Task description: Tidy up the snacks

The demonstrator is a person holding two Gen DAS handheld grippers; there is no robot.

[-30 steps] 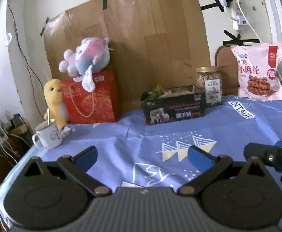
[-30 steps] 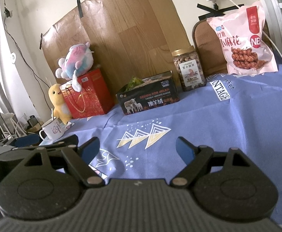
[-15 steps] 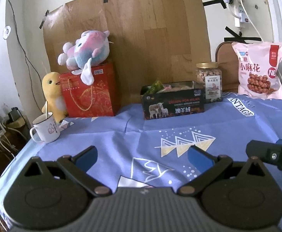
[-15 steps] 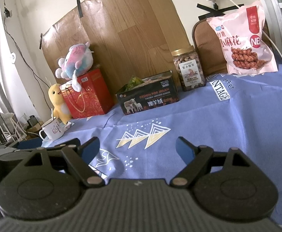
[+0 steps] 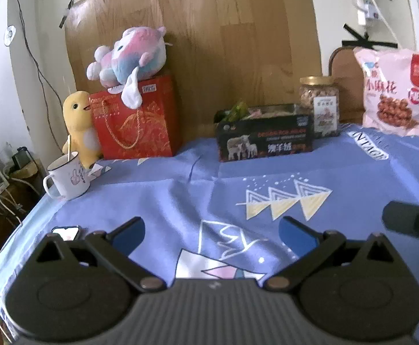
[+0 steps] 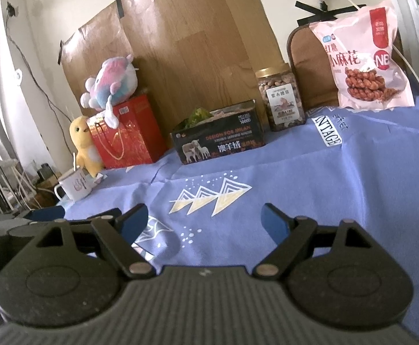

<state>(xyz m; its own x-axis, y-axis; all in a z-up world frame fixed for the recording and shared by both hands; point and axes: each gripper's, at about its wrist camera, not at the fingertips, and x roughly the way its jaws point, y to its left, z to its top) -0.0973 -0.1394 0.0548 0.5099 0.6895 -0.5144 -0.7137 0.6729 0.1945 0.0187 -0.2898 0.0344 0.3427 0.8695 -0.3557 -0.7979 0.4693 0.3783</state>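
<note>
Bench (image 5: 367, 178) was draped in a blue printed cloth. Landmark: black open-top box (image 5: 265, 141) at the back, against the wood-look panel (image 5: 209, 43).

Left of the box: red gift bag (image 5: 136, 120) with a pink-blue plush (image 5: 129, 56) on top. Further left, a yellow plush (image 5: 78, 126), then a white mug (image 5: 67, 179) with a stick in it.

Well right of the box: pink snack bag (image 6: 361, 57), propped upright at the back. Judged light, crinkly and crushable, contents brittle. Best taken by the top seal or a side edge, not the belly.

Touching the box's right end: clear jar (image 6: 281, 99) with a gold lid, full of nuts. Judged rigid, heavier, slick-sided, so grip across the body or just under the lid.

The box held wrappers, a green one showing at its left end; the rest was too blurred to identify.

Left gripper (image 5: 210, 233) was wide apart, holding nothing, low over the cloth and well in front of the box. Right gripper (image 6: 202, 221) was likewise spread and empty. Nothing had been picked up yet.
</note>
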